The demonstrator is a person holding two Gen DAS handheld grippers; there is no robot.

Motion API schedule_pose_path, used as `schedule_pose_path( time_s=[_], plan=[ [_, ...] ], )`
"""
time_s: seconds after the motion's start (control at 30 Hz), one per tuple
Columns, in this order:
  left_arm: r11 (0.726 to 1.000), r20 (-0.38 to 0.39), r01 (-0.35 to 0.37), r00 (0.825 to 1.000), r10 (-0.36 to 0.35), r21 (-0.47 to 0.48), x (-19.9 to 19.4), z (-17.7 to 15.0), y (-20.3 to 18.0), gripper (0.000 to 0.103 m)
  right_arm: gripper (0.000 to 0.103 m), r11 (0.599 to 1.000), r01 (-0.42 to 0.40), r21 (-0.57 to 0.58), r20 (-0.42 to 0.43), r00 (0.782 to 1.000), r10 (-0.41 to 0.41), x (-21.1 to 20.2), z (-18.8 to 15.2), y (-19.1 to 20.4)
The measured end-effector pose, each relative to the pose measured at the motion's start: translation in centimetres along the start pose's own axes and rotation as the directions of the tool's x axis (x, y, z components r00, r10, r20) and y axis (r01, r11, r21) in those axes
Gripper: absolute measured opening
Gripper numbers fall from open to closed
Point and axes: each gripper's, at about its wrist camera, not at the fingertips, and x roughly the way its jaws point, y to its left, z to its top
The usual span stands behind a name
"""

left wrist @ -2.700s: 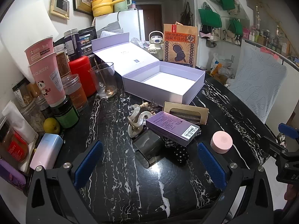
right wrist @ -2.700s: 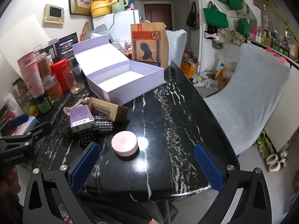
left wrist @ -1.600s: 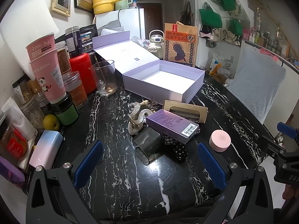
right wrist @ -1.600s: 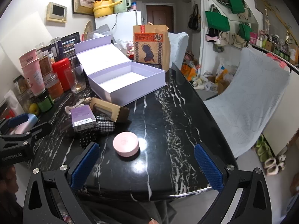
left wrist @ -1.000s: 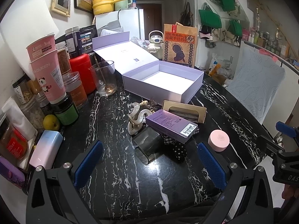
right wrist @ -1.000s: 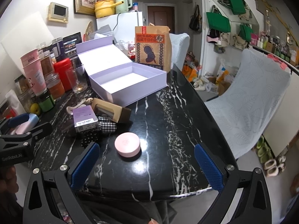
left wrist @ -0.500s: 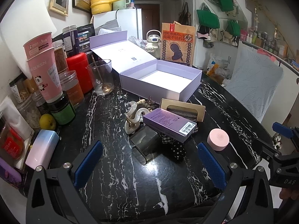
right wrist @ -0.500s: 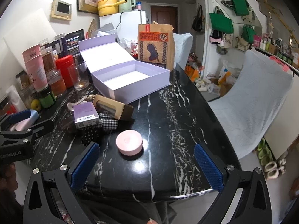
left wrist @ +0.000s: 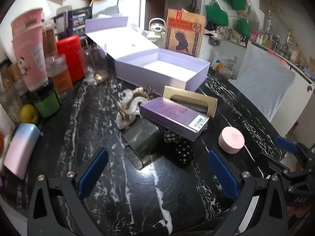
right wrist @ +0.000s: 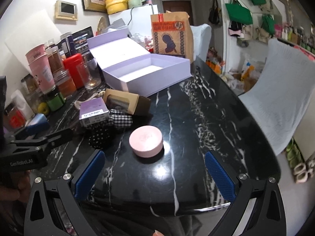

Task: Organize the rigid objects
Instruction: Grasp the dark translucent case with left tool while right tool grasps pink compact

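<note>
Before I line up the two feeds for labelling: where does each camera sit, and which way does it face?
Left wrist: on the left gripper, low at the table's near edge, facing the small purple box and open lavender box; its open jaws show, with the right gripper at the right.
Right wrist: on the right gripper, further right, facing the pink round tin; open jaws, with the left gripper at the left.
Shared: both boxes, the tin and the black marble table.
</note>
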Motion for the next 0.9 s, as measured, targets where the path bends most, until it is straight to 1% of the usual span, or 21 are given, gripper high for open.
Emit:
schedule_pose_path(
  time_s=[0.17,0.37,0.47,0.57,0.6,0.63,0.7,0.8,0.9],
  plan=[
    [1.000,-0.005,0.007,1.000,-0.007,-0.020,1.1,-0.3,0.8,0.103,0.103,1.000,0.005,-0.005,-0.003,1.000,-0.005,1.1,-0.4,0.1],
    [1.000,0.020,0.007,1.000,-0.006,-0.021,1.6,0.6,2.5,0.102,0.103,1.000,-0.008,-0.015,-0.005,1.000,0.008,2.5,-0.5,0.3],
    [1.000,0.011,0.023,1.000,-0.022,-0.015,2.5,1.0,3.3,0.097,0.103,0.999,0.001,-0.035,-0.001,1.000,-0.001,3.2,-0.3,0.6],
    [0.999,-0.003,0.045,0.999,-0.045,-0.010,3.5,1.0,3.7,0.086,0.103,0.999,0.008,-0.040,-0.004,1.000,-0.008,3.9,-0.1,0.6],
    [0.999,-0.008,0.048,0.999,-0.048,-0.008,3.7,1.0,3.7,0.077,0.102,0.999,0.007,-0.039,-0.008,1.000,-0.007,4.2,0.0,0.6],
    [0.999,-0.014,0.050,0.999,-0.050,-0.001,4.2,1.0,3.8,0.070,0.100,0.999,0.004,-0.038,-0.012,1.000,-0.005,4.3,0.0,0.5],
    [0.998,-0.022,0.054,0.998,-0.053,0.019,4.6,1.0,3.7,0.062,0.097,0.999,-0.008,-0.032,-0.018,1.000,0.008,4.8,0.1,0.3],
    [0.995,-0.005,0.057,0.998,-0.057,0.081,4.9,0.8,3.1,0.060,0.097,0.999,-0.013,-0.035,-0.025,1.000,0.013,5.3,0.2,0.3],
    [0.990,0.001,0.053,0.999,-0.054,0.134,4.9,0.9,2.5,0.060,0.093,0.999,-0.013,-0.042,-0.027,1.000,0.012,5.7,0.3,0.4]
  ],
)
